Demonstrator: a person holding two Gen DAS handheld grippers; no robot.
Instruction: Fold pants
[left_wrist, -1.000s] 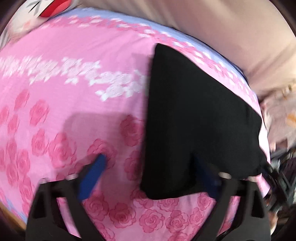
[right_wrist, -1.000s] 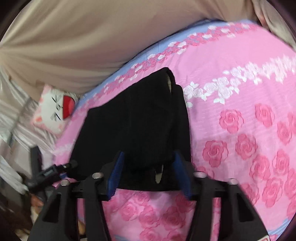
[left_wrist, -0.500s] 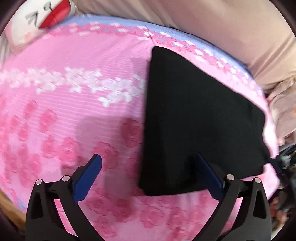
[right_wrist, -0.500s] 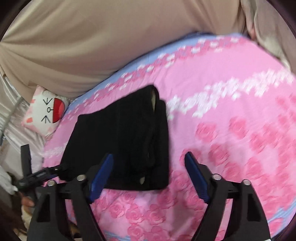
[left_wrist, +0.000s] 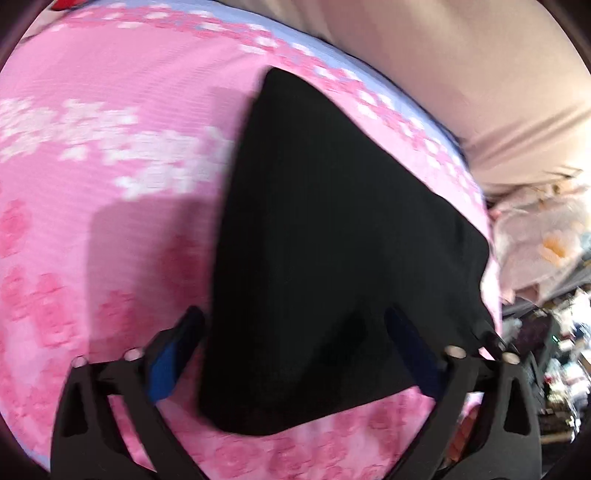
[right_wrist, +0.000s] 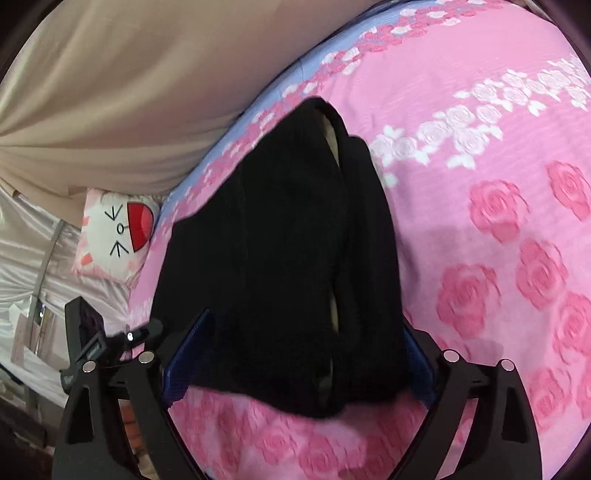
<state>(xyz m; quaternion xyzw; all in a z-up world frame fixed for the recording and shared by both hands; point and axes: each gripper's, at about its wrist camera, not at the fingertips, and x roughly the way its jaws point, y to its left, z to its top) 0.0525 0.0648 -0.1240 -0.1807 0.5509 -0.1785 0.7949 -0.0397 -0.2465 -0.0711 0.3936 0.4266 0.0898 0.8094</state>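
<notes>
Left hand-held gripper (left_wrist: 295, 354) spread apart, right hand-held gripper (right_wrist: 299, 362) likewise, folded pants (right_wrist: 273, 266) lengthwise away.

**A bedroom in a home**

The work surface is a bed, covered by a pink bedspread (right_wrist: 498, 229) printed with large roses, a band of white roses and a pale blue border along its far edge. A beige curtain (right_wrist: 140, 85) hangs in folds just behind the bed. At the bed's corner lies a white cushion (right_wrist: 114, 236) with a cartoon cat face and a red mouth. Off the other side of the bed, the left wrist view shows bunched pale floral fabric (left_wrist: 543, 240) and a blurred jumble of household clutter (left_wrist: 554, 354).
</notes>
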